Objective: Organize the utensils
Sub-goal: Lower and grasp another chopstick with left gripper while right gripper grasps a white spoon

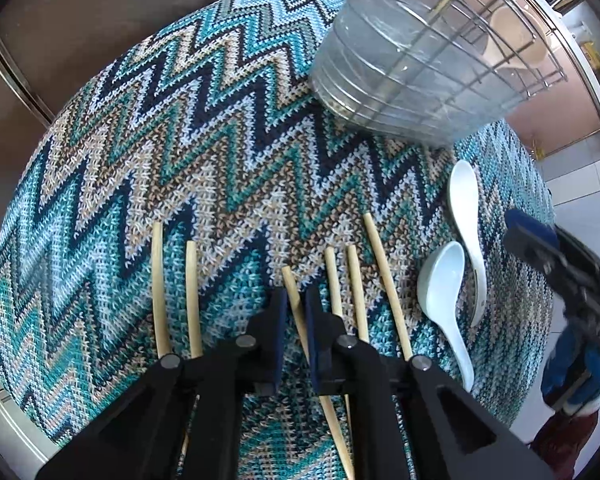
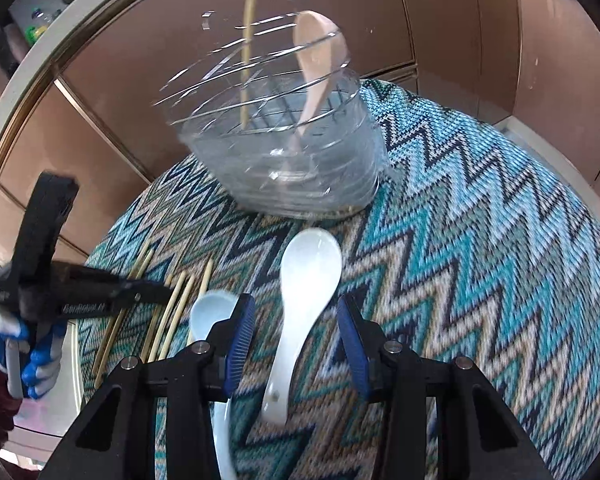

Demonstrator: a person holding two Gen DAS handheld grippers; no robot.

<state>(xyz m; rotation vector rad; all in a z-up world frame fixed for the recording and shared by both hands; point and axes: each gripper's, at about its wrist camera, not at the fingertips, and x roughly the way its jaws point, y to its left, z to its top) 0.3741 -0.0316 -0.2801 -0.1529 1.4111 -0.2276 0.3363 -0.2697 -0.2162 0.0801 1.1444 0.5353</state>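
Brown cabinets [image 2: 112, 92], pale floor tiles [image 1: 572, 176]

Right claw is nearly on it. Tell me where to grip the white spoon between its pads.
Grip the white spoon at its narrow handle, just below the bowl, coming down from above with the right claw straddling it. It lies flat on the cloth, and the bowl is too wide.

The lower lengths of the chopsticks [image 1: 386, 280] pass behind the left gripper [image 1: 296, 320] and cannot be seen in the left wrist view. Whether its pads press the one chopstick [image 1: 294, 300] between them is too close to tell there. The right gripper [image 1: 548, 248] is blurred at that view's right edge. In the right wrist view the drying rack [image 2: 292, 152] is smeared, its wires streaked. The pale blue spoon [image 2: 212, 312] runs behind a finger [image 2: 240, 336] of the right gripper, its handle hidden.
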